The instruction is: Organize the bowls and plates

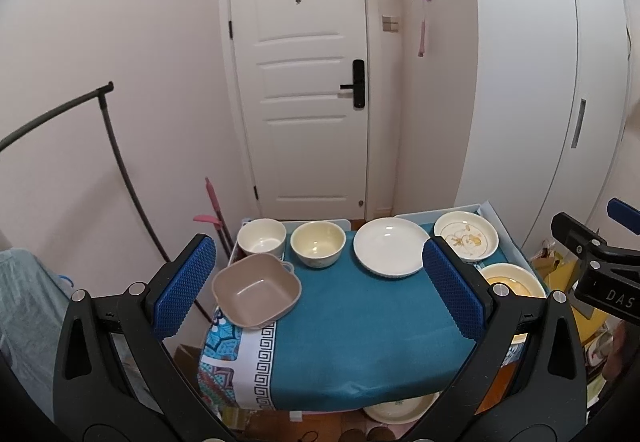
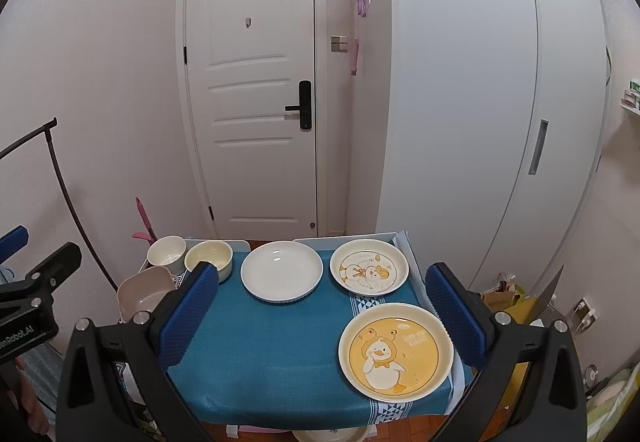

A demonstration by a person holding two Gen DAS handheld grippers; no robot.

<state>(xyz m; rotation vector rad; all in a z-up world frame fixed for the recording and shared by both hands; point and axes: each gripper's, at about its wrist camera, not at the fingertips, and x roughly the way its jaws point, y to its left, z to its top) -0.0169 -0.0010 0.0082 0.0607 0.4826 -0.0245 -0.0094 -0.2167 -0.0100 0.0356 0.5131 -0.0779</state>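
A small table with a teal cloth [image 1: 352,322] [image 2: 272,354] holds the dishes. At the back left stand a white bowl [image 1: 262,237] [image 2: 166,250] and a cream bowl [image 1: 318,243] [image 2: 209,257]. A tan square bowl [image 1: 256,290] [image 2: 142,292] sits at the left edge. A plain white plate [image 1: 391,246] [image 2: 281,270], a pale duck plate [image 1: 466,236] [image 2: 369,266] and a yellow duck plate [image 1: 512,282] [image 2: 396,350] lie to the right. My left gripper [image 1: 320,290] and right gripper [image 2: 324,318] are open and empty, held above the table's near side.
A white door [image 1: 304,73] stands behind the table, a white wardrobe [image 2: 500,121] to the right. A black curved rack [image 1: 108,145] and a pink tool [image 1: 214,201] stand at the left. Another dish [image 1: 396,412] lies under the table. Bags [image 2: 508,294] lie at the right.
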